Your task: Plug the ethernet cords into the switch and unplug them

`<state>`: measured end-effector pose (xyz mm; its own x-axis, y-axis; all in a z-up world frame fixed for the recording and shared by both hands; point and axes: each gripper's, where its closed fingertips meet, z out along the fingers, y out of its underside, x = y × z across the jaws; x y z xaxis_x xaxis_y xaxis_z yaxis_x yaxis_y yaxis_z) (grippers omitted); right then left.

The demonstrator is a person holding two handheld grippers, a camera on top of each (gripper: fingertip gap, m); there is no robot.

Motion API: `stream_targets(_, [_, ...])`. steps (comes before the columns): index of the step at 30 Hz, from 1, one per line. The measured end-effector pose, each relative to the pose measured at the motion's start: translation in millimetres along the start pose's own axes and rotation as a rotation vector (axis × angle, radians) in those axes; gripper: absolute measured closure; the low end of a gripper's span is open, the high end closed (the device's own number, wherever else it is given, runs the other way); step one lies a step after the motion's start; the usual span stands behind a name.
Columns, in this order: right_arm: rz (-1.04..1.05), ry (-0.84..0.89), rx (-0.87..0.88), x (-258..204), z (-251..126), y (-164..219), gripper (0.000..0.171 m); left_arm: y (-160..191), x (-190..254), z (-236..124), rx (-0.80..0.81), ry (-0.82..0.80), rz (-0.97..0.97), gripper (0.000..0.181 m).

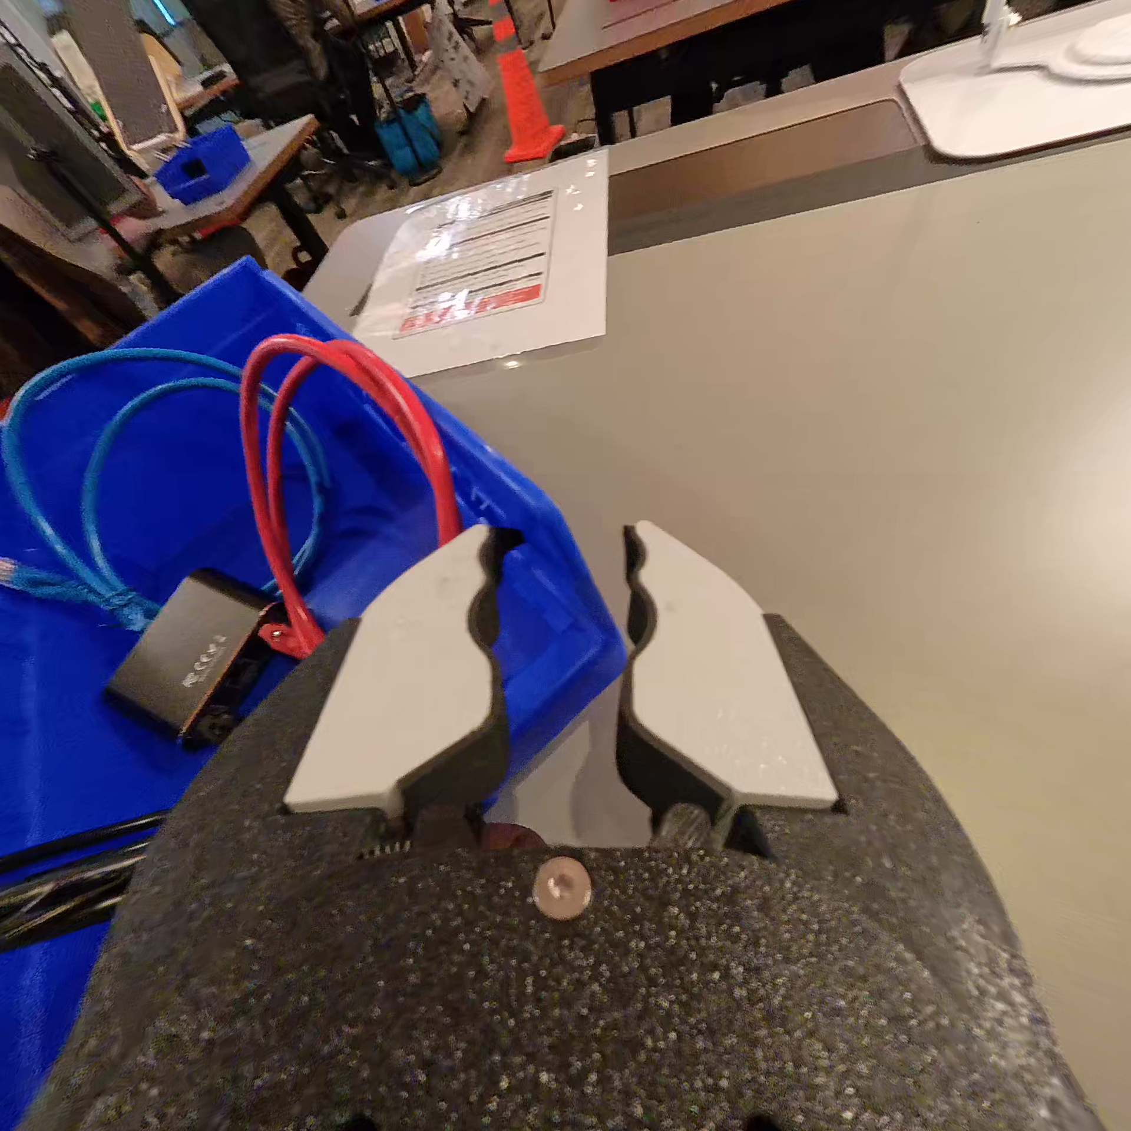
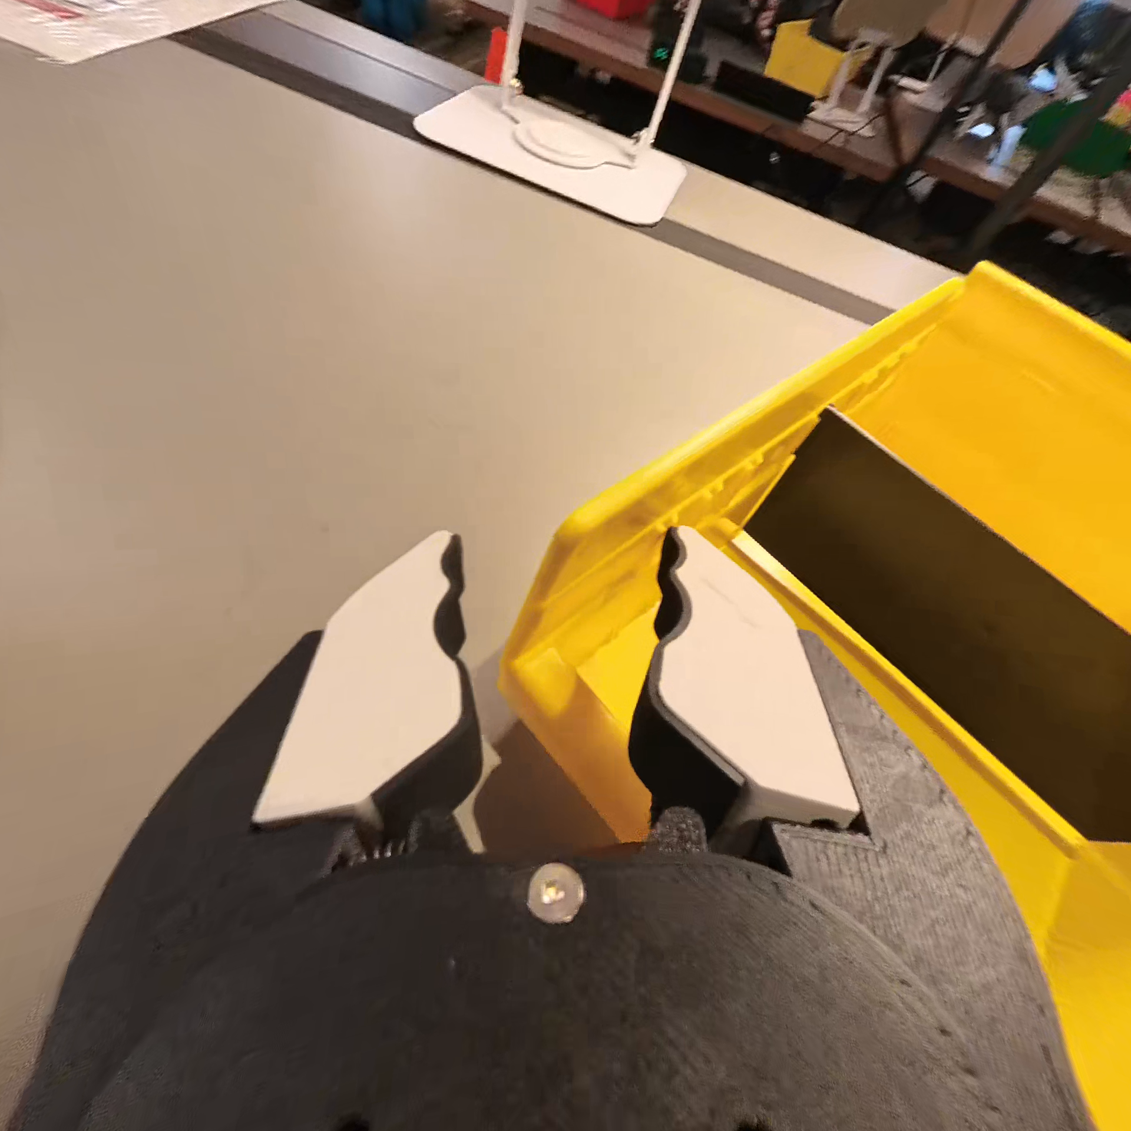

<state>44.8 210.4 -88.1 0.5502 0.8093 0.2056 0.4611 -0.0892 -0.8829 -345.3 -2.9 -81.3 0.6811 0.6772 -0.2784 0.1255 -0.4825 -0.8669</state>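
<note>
A small black switch lies in a blue bin at the left of the left wrist view. A red ethernet cord loops up from the bin, with one red plug at the switch's port side. A blue ethernet cord coils beside it. My left gripper is open and empty, over the bin's right corner and to the right of the switch. My right gripper is open and empty, at the near corner of a yellow bin.
A laminated sheet lies on the beige table behind the blue bin. A white stand base sits at the table's far edge. A black panel leans inside the yellow bin. Black cables lie at the left edge. Spacing between my two grippers at the tips: around 45 cm. Between my left fingertips and the small black switch there is roughly 20 cm.
</note>
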Motion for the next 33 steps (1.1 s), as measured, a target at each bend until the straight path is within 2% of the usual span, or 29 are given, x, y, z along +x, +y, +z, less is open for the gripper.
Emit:
stream_targets(1, [-0.003, 0.019, 0.009, 4, 0, 0, 0.117, 2, -4, -2, 0.005, -0.005, 0.005, 0.155])
stream_targets(2, [-0.005, 0.032, 0.017, 9, -2, 1, 0.125, 4, -4, -4, 0.011, 0.017, 0.004, 0.157])
stream_targets(6, [0.006, 0.014, 0.039, 19, -14, 7, 0.122, 16, -14, -21, 0.016, 0.015, 0.023, 0.162])
stream_targets(8, [-0.006, 0.034, 0.031, 25, -23, 12, 0.122, 22, -20, -36, 0.011, 0.018, 0.006, 0.160])
stream_targets(10, [0.003, 0.044, 0.032, 30, -31, 15, 0.122, 23, -26, -47, 0.031, 0.030, -0.049, 0.149])
stream_targets(12, [0.043, 0.013, 0.036, 28, -32, 16, 0.105, 23, -27, -49, 0.042, 0.048, -0.098, 0.139])
stream_targets(14, [0.089, -0.009, 0.058, 25, -27, 13, 0.085, 23, -26, -42, 0.046, 0.047, -0.104, 0.137])
stream_targets(16, [0.109, -0.007, 0.050, 23, -21, 12, 0.078, 25, -23, -32, 0.035, 0.037, -0.077, 0.136])
stream_targets(17, [0.118, 0.003, 0.049, 23, -18, 11, 0.079, 26, -22, -27, 0.031, 0.028, -0.058, 0.136])
stream_targets(18, [0.124, 0.015, 0.051, 25, -16, 10, 0.087, 26, -22, -24, 0.035, 0.004, -0.023, 0.140])
stream_targets(19, [0.127, 0.032, 0.060, 28, -16, 9, 0.097, 26, -22, -22, 0.041, -0.015, 0.030, 0.154])
stream_targets(20, [0.128, 0.049, 0.070, 31, -17, 8, 0.110, 27, -23, -23, 0.043, -0.033, 0.084, 0.162])
stream_targets(21, [0.127, 0.059, 0.077, 35, -18, 7, 0.122, 27, -23, -24, 0.042, -0.046, 0.126, 0.162])
stream_targets(24, [0.091, 0.093, 0.098, 43, -28, 7, 0.139, 33, -26, -33, 0.035, -0.029, 0.172, 0.163])
stream_targets(30, [0.086, 0.207, 0.105, 73, -42, 20, 0.159, 46, -41, -54, 0.031, -0.034, 0.224, 0.166])
stream_targets(33, [0.063, 0.256, 0.098, 87, -43, 23, 0.166, 43, -44, -51, 0.062, -0.054, 0.227, 0.156])
